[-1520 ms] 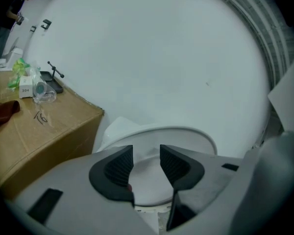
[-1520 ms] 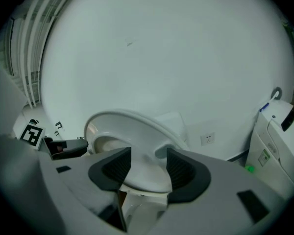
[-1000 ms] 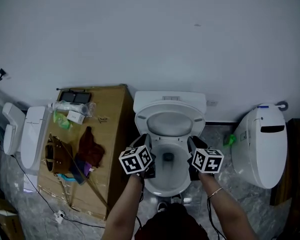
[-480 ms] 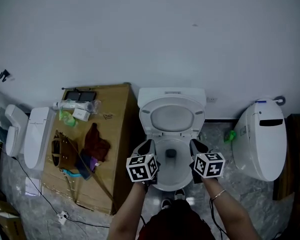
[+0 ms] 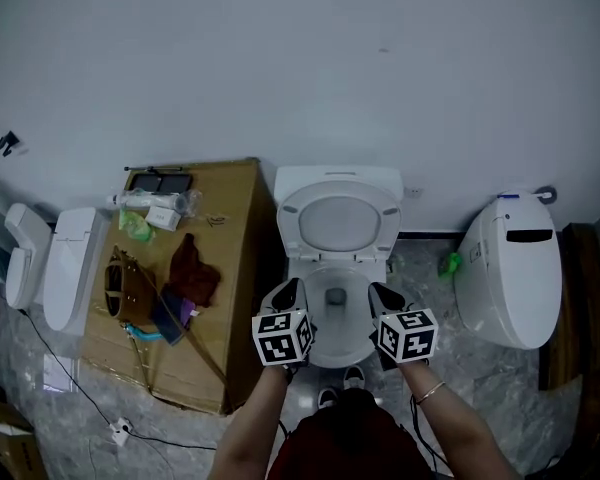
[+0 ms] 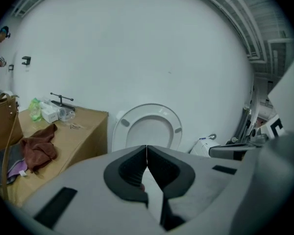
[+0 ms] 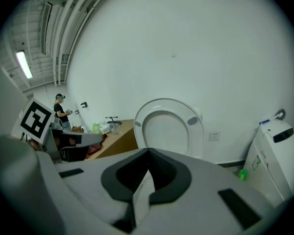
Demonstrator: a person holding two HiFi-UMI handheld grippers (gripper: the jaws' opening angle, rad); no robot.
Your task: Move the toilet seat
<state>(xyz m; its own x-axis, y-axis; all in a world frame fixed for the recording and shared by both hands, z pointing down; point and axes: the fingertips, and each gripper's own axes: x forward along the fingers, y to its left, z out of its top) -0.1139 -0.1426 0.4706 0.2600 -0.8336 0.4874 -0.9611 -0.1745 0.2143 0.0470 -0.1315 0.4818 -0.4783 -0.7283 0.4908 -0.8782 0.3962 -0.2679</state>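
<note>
The white toilet seat point(image 5: 292, 218) stands raised, leaning back against the tank above the open bowl point(image 5: 332, 340). My left gripper point(image 5: 290, 290) hovers over the bowl's front left rim, and my right gripper point(image 5: 382, 293) over its front right rim. Both are clear of the seat. In the left gripper view the seat point(image 6: 174, 124) rises ahead of the left gripper point(image 6: 146, 148), whose jaws meet with nothing between them. In the right gripper view the seat point(image 7: 196, 131) stands beyond the right gripper point(image 7: 148, 153), whose jaws have just closed to shut and hold nothing.
A cardboard box point(image 5: 230, 268) left of the toilet carries a brown bag point(image 5: 120, 293), a dark red cloth point(image 5: 192, 273) and bottles. A white unit point(image 5: 65, 268) stands at the far left and a white appliance point(image 5: 510, 268) on the right. A cable point(image 5: 120, 423) lies on the floor.
Both grippers have drawn back from the sides of the bowl toward its front and their jaws have closed. The seat has stayed raised.
</note>
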